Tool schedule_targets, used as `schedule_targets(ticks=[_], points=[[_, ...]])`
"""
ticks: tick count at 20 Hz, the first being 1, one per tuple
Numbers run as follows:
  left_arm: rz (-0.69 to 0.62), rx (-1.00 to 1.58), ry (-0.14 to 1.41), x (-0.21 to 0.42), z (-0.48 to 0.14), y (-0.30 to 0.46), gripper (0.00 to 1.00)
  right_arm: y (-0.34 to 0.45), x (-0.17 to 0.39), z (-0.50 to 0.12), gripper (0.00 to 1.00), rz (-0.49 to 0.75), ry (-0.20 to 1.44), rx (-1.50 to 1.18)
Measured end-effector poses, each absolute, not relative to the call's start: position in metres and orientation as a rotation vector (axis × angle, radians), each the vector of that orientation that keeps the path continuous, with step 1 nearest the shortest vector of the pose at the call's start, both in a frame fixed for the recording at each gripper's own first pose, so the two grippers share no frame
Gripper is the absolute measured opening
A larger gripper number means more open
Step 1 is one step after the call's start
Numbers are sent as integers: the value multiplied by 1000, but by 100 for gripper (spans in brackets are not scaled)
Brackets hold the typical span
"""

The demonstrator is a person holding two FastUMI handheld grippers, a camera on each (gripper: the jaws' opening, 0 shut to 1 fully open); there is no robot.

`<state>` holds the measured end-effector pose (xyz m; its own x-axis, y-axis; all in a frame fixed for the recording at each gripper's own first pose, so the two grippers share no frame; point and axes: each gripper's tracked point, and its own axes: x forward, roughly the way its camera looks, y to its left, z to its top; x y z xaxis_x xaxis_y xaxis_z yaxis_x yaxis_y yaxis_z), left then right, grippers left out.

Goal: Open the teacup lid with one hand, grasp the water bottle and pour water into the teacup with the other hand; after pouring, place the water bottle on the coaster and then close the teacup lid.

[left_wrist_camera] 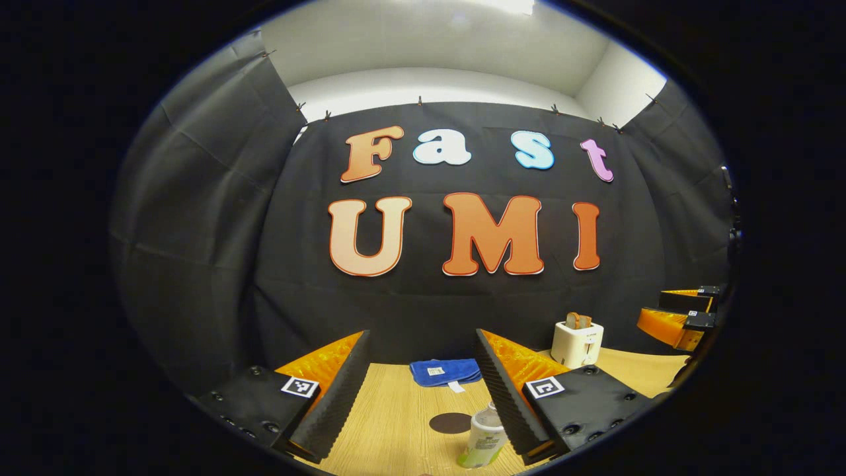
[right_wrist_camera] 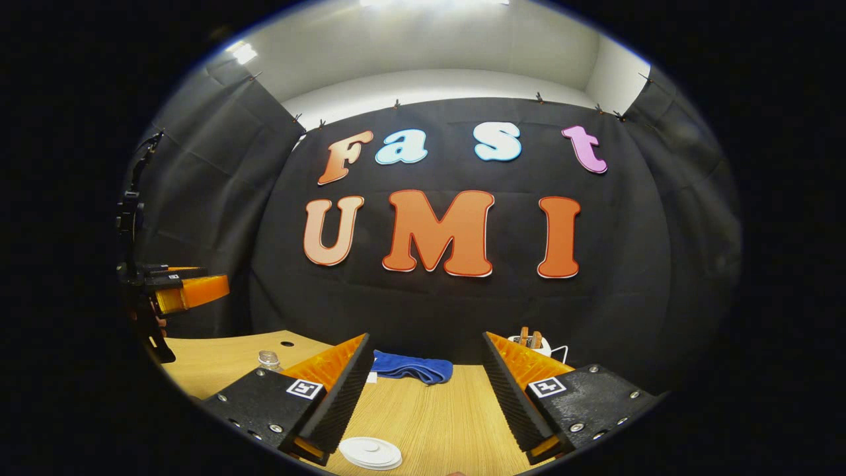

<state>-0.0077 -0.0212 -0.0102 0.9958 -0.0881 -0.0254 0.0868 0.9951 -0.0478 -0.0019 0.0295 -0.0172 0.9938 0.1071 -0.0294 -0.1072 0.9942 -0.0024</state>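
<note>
In the left gripper view, a clear water bottle (left_wrist_camera: 484, 436) with a pale green label stands upright on the wooden table (left_wrist_camera: 396, 423), partly hidden behind the right-hand finger (left_wrist_camera: 509, 390). A dark round coaster (left_wrist_camera: 450, 423) lies just left of it. My left gripper (left_wrist_camera: 422, 334) is open and holds nothing. In the right gripper view, the teacup's white round lid (right_wrist_camera: 370, 453) lies low between the fingers of my open right gripper (right_wrist_camera: 424, 337); the cup beneath is hidden. The bottle's top (right_wrist_camera: 268, 359) peeks over the left-hand finger, and the coaster (right_wrist_camera: 287, 344) lies behind it.
A folded blue cloth (left_wrist_camera: 444, 371) lies at the back of the table, with a white toaster (left_wrist_camera: 577, 342) holding toast to its right. Each view catches the other gripper raised at the side: the right gripper (left_wrist_camera: 681, 317) and the left gripper (right_wrist_camera: 178, 291).
</note>
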Motion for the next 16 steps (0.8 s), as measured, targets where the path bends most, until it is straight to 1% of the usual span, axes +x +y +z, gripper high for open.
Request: schedule_targets(ticks=[3, 6, 7, 8, 11, 15, 16], points=[[-91, -48, 37, -9, -14, -21, 98, 38, -4, -37, 97, 136, 80, 5], [-83, -55, 44, -10, -16, -19, 99, 48, -5, -62, 94, 174, 136, 15], [-81, -55, 48, -10, -19, -19, 98, 53, -6, -70, 94, 190, 156, 19], [-80, -55, 52, -11, -21, -19, 98, 57, -7, -77, 92, 204, 177, 19], [-68, -29, 58, -13, -26, -19, 98, 66, -9, -100, 90, 236, 230, 14], [-46, 27, 54, -14, -33, -20, 98, 82, -13, -135, 84, 286, 316, 10], [-53, 27, 54, -14, -35, -24, 98, 86, -15, -143, 81, 295, 336, 3]])
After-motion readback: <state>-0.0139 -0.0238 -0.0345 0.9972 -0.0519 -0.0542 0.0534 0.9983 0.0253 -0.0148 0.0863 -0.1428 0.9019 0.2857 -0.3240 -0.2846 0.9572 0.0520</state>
